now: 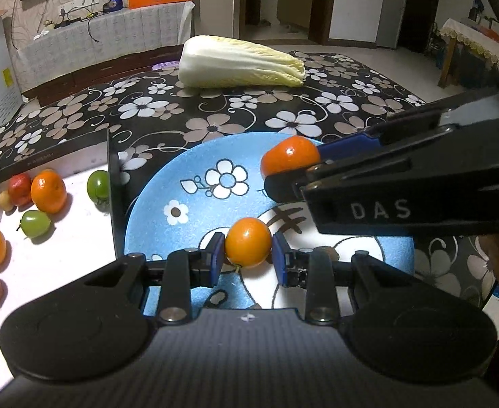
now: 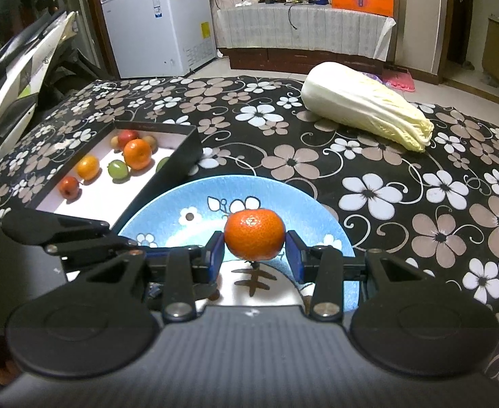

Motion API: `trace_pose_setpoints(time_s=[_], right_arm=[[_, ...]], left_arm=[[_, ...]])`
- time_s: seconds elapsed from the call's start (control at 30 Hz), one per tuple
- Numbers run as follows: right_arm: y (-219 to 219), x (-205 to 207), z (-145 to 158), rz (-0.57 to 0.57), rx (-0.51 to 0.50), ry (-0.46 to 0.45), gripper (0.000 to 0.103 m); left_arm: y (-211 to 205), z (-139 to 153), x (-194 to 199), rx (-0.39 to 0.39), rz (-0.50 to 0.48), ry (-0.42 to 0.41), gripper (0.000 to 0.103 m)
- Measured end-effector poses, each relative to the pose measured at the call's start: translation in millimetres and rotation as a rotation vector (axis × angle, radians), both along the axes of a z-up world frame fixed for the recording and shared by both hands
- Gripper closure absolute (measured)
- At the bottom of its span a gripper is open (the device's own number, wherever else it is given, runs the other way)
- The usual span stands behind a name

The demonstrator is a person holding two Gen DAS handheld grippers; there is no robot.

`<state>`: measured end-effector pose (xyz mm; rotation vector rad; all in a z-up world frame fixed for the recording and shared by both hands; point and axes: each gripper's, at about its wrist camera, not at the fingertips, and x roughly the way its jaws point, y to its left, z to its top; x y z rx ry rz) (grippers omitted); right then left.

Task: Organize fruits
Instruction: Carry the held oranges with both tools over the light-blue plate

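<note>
Over the blue flowered plate [image 1: 154, 204] my left gripper [image 1: 248, 257] is shut on a small smooth orange fruit [image 1: 248, 246]. My right gripper [image 2: 255, 259] is shut on a dimpled tangerine [image 2: 254, 234] above the same plate [image 2: 167, 200]. In the left wrist view the right gripper [image 1: 291, 166] reaches in from the right with that tangerine [image 1: 288, 154] between its blue pads. The black box with a white floor [image 1: 45, 258] lies left of the plate and holds several fruits, orange, red and green. The box [image 2: 120, 190] also shows at the left in the right wrist view.
A napa cabbage [image 1: 239, 63] lies at the far side of the flowered tablecloth [image 1: 215, 115], and the cabbage [image 2: 364, 107] sits far right in the right wrist view. A white freezer [image 2: 161, 27] and a covered bench stand beyond the table.
</note>
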<state>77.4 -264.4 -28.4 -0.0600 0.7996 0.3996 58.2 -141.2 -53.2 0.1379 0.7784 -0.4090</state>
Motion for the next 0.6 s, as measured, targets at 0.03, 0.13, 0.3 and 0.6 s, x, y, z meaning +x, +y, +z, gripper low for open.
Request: trace_pose_setpoints(time_s=[0.03,0.13,0.3,0.6], right_arm=[[0,1,-1,-0.001,-0.003,0.004,0.061],[1,2,-4,-0.001,-0.011,0.014,0.061],[1,4,-7,-0.004,-0.017,0.023,0.061],[3,7,-13,-0.006,-0.028,0.045,0.061]], left_arm=[[0,0,0,0.003,-0.001,0.0,0.068],[-1,-1,0,0.007,-0.006,0.0,0.068],[-1,0,-1,0.006,-0.013,-0.001,0.068],[3,10,-12,-0.012,-0.044,-0.029,0.066]])
